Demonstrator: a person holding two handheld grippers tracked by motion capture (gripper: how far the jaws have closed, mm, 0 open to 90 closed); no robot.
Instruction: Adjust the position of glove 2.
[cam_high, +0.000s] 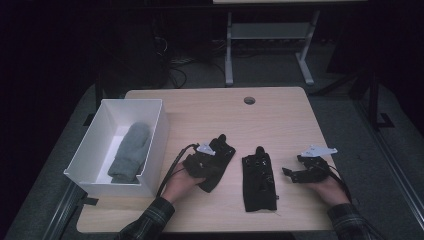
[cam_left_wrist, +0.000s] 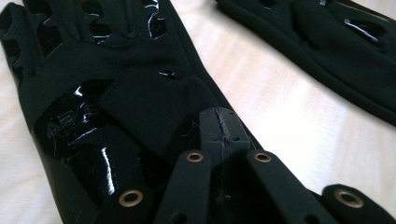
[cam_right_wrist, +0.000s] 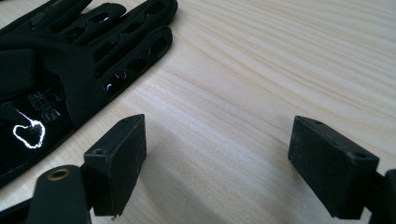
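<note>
Two black gloves lie on the wooden table (cam_high: 280, 120). My left gripper (cam_high: 210, 162) rests on the left glove (cam_high: 223, 147). In the left gripper view its jaws are pressed together (cam_left_wrist: 219, 128) at the cuff edge of this glove (cam_left_wrist: 121, 93), pinching the fabric. The second glove (cam_high: 259, 177) lies flat in the middle, fingers pointing away, and shows again (cam_left_wrist: 336, 42) beyond. My right gripper (cam_high: 290, 174) stands open just right of it, low over bare wood (cam_right_wrist: 217, 158), nothing between its fingers. That glove (cam_right_wrist: 60, 60) lies to its left.
A white open box (cam_high: 160, 130) stands at the table's left edge with a grey mitten (cam_high: 130, 152) inside. A round cable hole (cam_high: 249, 100) sits near the far edge. Dark floor and a desk frame (cam_high: 229, 55) lie beyond.
</note>
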